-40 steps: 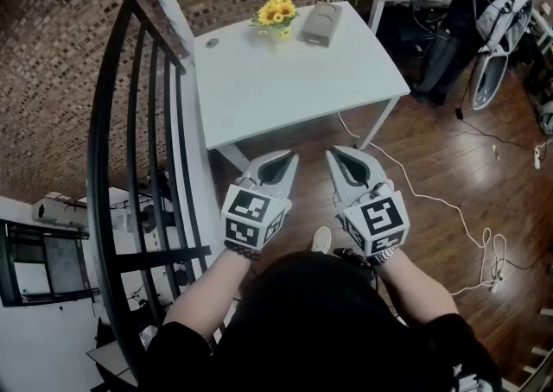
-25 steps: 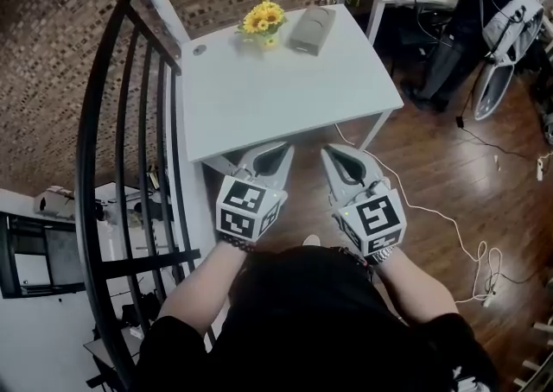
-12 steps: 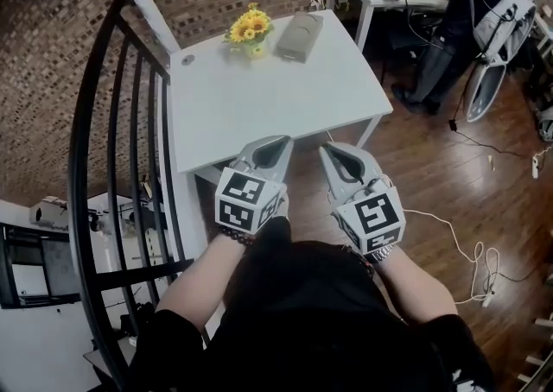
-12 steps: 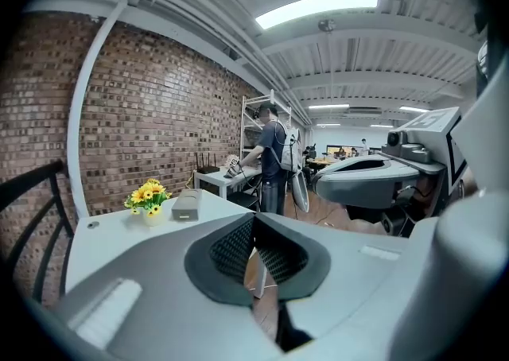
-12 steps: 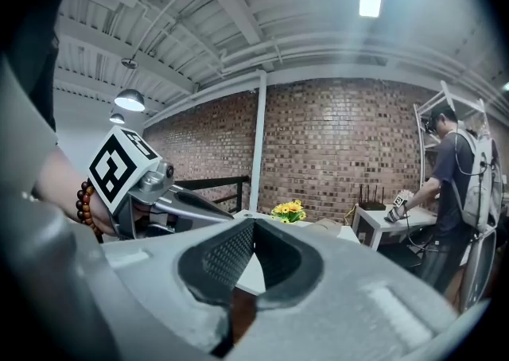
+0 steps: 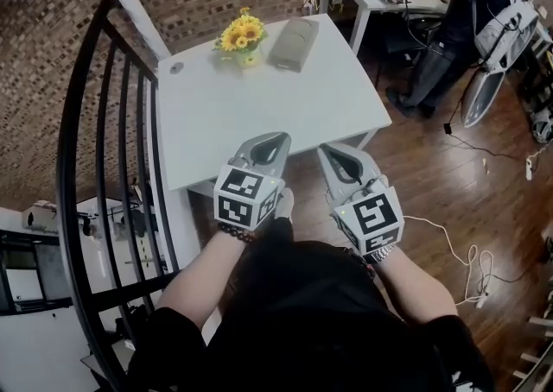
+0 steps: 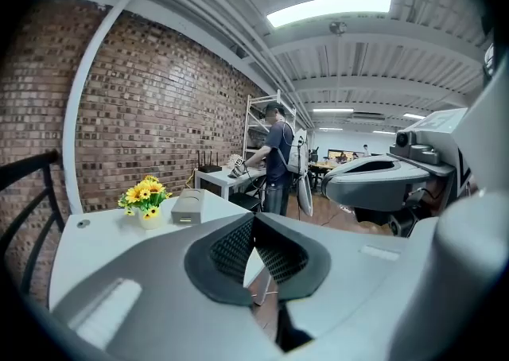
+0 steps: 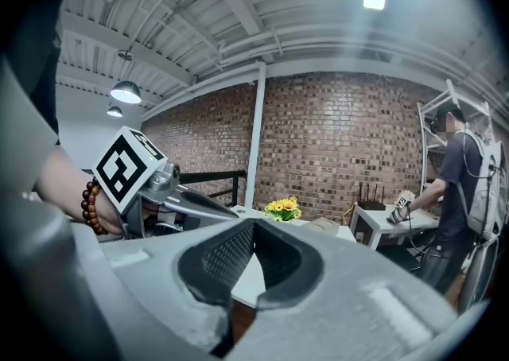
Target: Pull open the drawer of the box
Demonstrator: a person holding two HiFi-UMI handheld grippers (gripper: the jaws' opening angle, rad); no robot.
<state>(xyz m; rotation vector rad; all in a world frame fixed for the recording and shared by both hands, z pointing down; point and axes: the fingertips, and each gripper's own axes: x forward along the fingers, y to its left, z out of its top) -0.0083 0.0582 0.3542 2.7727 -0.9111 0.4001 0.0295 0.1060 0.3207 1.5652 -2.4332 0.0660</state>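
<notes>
Forearms (image 6: 206, 271) side by side, left tongs (image 6: 276, 136) and right tongs (image 6: 323, 150) pressed together, empty, tips at white table (image 6: 259, 97) edge

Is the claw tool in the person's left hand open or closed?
Closed. In its own view the left gripper's two dark pads meet at the tips, with nothing held between them.

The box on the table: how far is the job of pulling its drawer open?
Done: nothing yet; the box stands at the far side of the white table, beside the yellow flowers, with no drawer seen pulled out. In hand: the left gripper and right gripper hang by the near edge, jaws together, empty. To do: reach the box, grip the drawer, pull.
</notes>
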